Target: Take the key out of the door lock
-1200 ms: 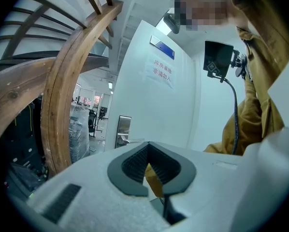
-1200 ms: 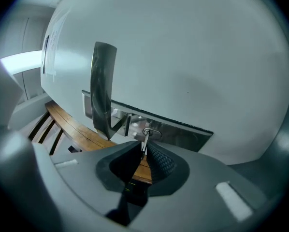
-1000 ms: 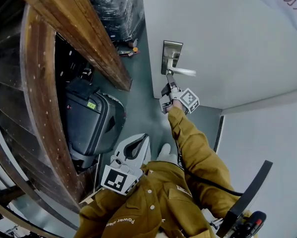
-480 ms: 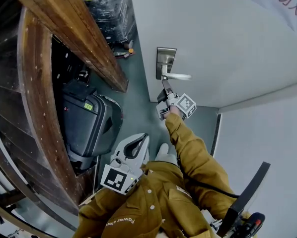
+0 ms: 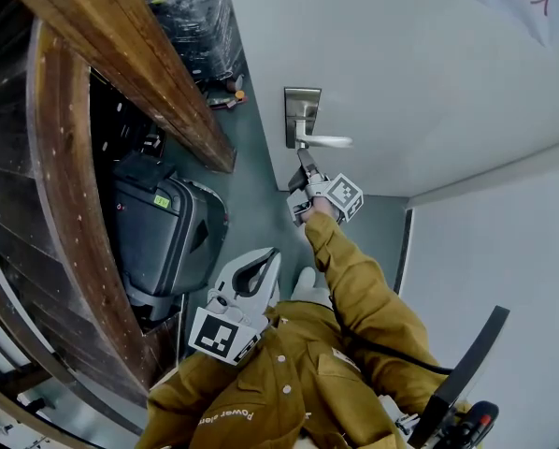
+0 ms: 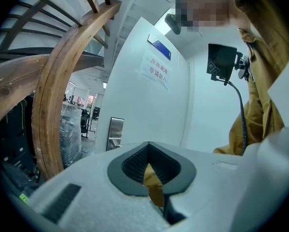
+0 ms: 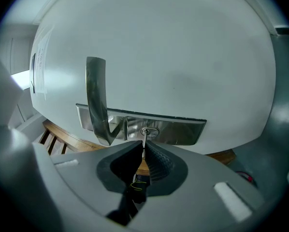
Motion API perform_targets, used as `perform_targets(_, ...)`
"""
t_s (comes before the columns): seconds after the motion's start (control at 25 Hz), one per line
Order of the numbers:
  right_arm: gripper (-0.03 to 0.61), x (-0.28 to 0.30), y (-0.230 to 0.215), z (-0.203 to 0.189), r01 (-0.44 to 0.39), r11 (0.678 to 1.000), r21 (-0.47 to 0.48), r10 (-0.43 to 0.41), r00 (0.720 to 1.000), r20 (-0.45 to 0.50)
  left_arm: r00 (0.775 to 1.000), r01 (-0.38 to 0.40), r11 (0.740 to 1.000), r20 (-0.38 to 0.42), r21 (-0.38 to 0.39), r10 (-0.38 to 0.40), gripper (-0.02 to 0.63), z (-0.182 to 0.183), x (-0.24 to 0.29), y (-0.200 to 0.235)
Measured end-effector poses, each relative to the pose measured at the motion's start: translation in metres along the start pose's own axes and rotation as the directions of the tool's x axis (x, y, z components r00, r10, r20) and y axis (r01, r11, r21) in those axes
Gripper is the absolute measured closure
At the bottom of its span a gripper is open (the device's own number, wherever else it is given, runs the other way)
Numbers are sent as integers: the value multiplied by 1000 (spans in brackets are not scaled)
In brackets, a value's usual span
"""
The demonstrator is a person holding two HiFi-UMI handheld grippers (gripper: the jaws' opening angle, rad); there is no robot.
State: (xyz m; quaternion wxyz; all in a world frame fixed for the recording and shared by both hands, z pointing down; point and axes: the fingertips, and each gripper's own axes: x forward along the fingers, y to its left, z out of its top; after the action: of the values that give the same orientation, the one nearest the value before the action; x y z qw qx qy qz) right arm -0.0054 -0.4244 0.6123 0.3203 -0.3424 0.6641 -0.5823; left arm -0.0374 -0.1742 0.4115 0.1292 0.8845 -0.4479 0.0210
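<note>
Now, head view: my right gripper [image 5: 302,157] reaches the lock plate [image 5: 302,110] under the handle [image 5: 328,141] of the door [image 5: 420,64]; the key is too small to make out here.
Right gripper view: jaws pinched on the key [image 7: 144,143], which sits in the lock cylinder [image 7: 150,131]. I judge a straight pull along the key's axis is best, with no twist and a firm grip.
Left gripper view: left gripper [image 6: 148,145] closed on nothing, close by my jacket [image 6: 260,115]; only this view shows the door notice [image 6: 156,70].
</note>
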Motion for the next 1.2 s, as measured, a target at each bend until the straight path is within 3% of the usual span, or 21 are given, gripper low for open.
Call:
perform_targets(0.36, 555, 0, 2, 3, 0, 999, 38, 0, 1000, 18, 1000, -6, 1000, 6, -3, 6, 615, 6, 4, 3)
perform_targets(0.64, 555, -12, -2, -6, -58, 981, 183, 42, 995, 88, 1000, 0, 1000, 6, -2, 0, 615, 0, 2, 2)
perform_targets(1.04, 555, -70, -24, -36, 2, 993, 119, -5, 1000, 25, 999, 35, 999, 9, -13, -35, 615, 0, 3, -7)
perform_targets(1.2, 555, -88, -9, -43, -32, 994, 107, 32, 999, 4, 998, 62, 998, 13, -5, -62, 615, -6, -2, -15)
